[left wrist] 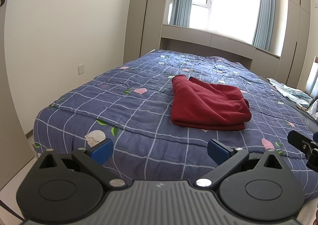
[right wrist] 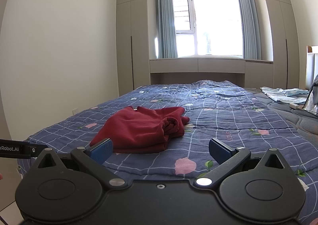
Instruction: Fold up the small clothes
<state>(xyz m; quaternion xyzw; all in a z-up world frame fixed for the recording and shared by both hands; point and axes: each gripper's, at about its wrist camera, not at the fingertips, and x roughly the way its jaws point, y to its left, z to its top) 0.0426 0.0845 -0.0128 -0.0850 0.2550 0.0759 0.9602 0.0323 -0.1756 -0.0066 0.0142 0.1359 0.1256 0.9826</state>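
A dark red garment lies folded into a thick rectangle on the blue checked quilt, a rolled cuff showing at its right side. My left gripper is held open over the bed's near edge, short of the garment, nothing between its blue pads. My right gripper is open too, the red garment just beyond its left pad and not touched. The right gripper's body shows at the right edge of the left wrist view.
The quilt covers a bed running toward the window and low cabinets. Pale blue bedding and a white charger lie at the far right. A white wall and floor strip border the bed's left side.
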